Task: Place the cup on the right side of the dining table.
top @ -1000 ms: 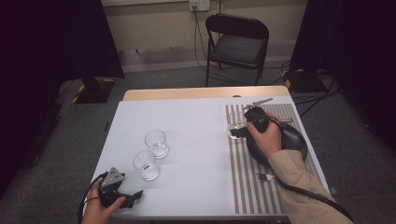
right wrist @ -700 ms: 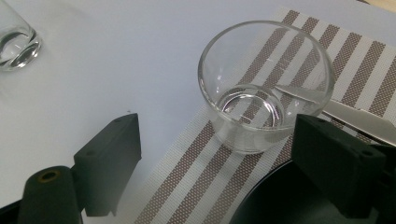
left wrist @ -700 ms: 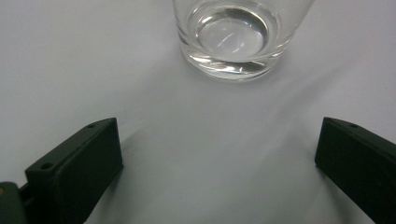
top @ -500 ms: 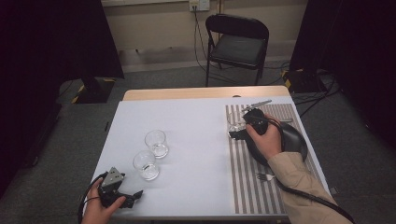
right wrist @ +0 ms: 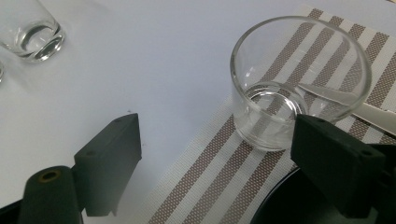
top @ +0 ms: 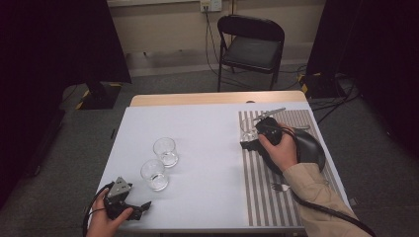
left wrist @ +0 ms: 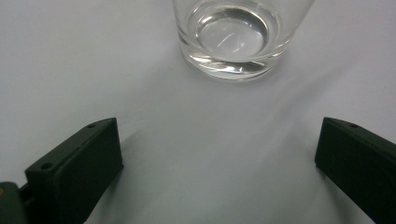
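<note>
Two clear empty glasses (top: 165, 151) (top: 154, 174) stand on the white tablecloth at the left. My left gripper (top: 138, 208) rests near the front edge, just in front of the nearer glass (left wrist: 238, 37), jaws open wide with nothing between them (left wrist: 217, 158). A third empty glass (top: 248, 128) stands on the left edge of a striped placemat (top: 262, 197). My right gripper (top: 251, 142) is open just in front of it. In the right gripper view this glass (right wrist: 299, 84) stands close ahead of the right jaw, outside the gap (right wrist: 217, 149).
A black plate (top: 306, 148) lies on the placemat under the right hand, with a fork (top: 281, 186) in front and a knife (top: 269, 114) behind the glass. A black folding chair (top: 252, 47) stands beyond the table's far edge.
The right gripper has drawn back a little toward the person, away from the glass on the placemat. The left gripper and the two left glasses have not moved.
</note>
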